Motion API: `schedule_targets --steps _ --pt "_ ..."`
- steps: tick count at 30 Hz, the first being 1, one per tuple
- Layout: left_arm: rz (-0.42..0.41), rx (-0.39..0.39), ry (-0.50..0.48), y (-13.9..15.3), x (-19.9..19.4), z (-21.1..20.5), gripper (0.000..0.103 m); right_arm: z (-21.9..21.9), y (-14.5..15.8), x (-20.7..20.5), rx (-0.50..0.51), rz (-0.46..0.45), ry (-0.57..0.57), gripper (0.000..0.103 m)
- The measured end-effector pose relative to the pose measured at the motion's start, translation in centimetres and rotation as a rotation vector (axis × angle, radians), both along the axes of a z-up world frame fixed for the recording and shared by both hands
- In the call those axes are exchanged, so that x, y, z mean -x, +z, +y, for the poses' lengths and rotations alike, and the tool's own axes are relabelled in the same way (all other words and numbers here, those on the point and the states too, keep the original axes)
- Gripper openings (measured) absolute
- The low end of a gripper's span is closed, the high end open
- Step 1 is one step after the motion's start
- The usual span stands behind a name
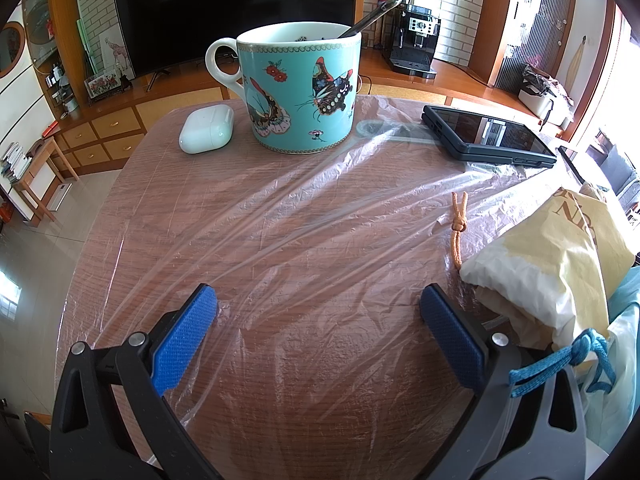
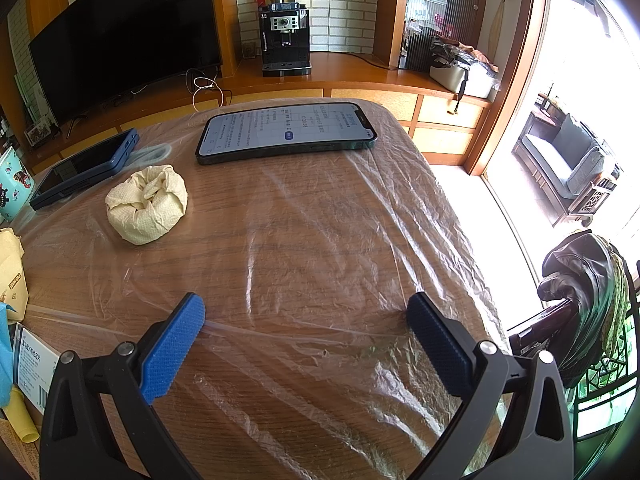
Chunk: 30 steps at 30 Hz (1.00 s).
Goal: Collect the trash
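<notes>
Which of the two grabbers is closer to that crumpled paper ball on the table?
Right. The right gripper is open, with the crumpled paper ball just ahead to its left. The left gripper, also open, faces the mug; the ball doesn't show in its view.

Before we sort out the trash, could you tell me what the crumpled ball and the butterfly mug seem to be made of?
The crumpled ball looks like cream paper towel: matte, embossed, soft folds. The butterfly mug appears to be glazed ceramic: glossy turquoise print, white handle, gilt rim band.
</notes>
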<state>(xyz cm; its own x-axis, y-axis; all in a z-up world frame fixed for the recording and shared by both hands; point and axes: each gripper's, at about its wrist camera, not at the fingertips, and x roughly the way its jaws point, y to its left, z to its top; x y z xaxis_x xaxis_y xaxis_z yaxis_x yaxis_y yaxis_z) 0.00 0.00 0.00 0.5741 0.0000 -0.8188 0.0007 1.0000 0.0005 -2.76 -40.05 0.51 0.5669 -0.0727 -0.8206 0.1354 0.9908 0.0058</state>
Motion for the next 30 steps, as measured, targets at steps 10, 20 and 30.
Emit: schedule_targets --steps 10,20,30 --pt "0.000 -0.001 -0.056 0.1 0.8 0.5 0.102 -0.1 0.1 0.1 0.000 0.001 -0.001 0.099" --pt "-0.069 0.007 -0.007 2.9 4.0 4.5 0.101 -0.6 1.2 1.8 -0.105 -0.005 -0.033 0.099" --pt "-0.190 0.088 -0.172 8.1 10.2 0.9 0.102 5.7 9.4 8.3 -0.132 -0.240 0.170 0.099"
